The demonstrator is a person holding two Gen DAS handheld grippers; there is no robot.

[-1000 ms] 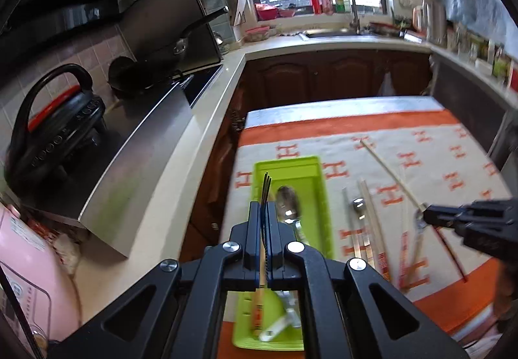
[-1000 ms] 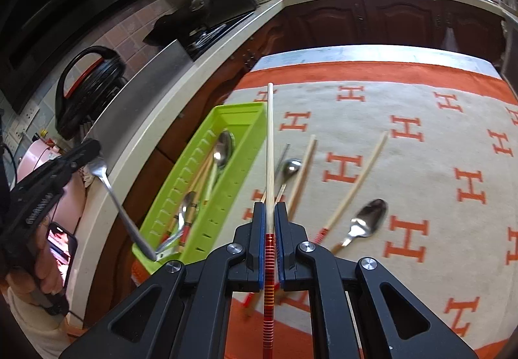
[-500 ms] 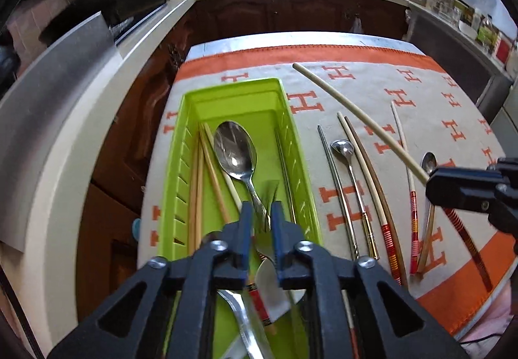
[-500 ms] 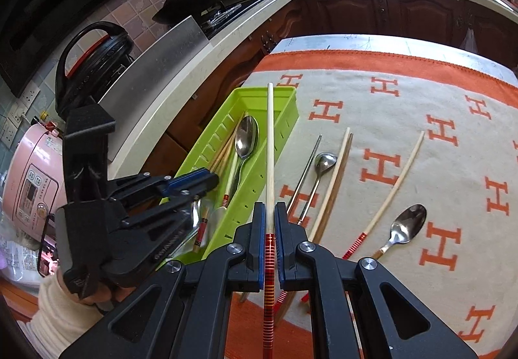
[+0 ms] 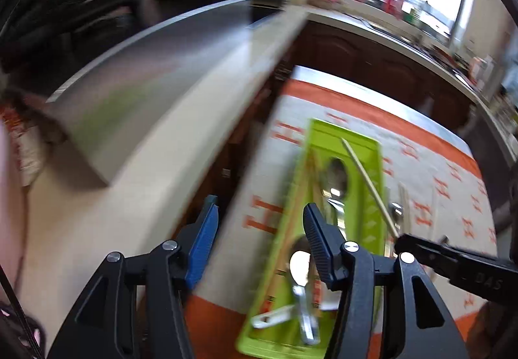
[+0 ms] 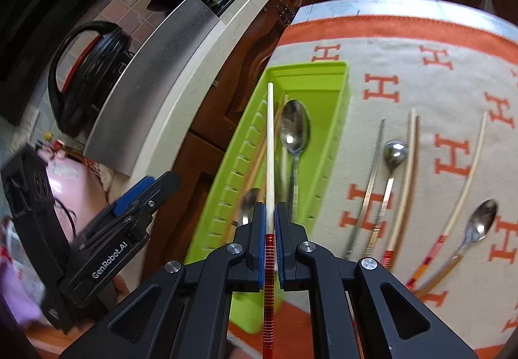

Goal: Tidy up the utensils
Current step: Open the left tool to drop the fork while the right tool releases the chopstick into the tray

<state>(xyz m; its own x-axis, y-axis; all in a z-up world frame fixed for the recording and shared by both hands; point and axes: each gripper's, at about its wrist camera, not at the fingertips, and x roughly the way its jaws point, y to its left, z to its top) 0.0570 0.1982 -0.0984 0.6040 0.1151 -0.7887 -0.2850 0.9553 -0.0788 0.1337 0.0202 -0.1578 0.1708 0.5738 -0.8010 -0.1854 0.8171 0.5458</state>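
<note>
1. Now right gripper (image 6: 268, 223) clamped on a pale chopstick (image 6: 270, 145) with red-banded handle, tip toward 12 o'clock over the green tray (image 6: 336, 119).
2. Left gripper (image 5: 259, 229) opening, jaws apart, nothing between them, at 9 o'clock of the tray.
3. Partly done: spoons, chopsticks already inside the tray.
4. Left at 3 o'clock on the patterned cloth (image 6: 421, 80): two spoons, several chopsticks.

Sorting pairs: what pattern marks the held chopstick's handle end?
Red with thin white stripes; right wrist view.
</note>
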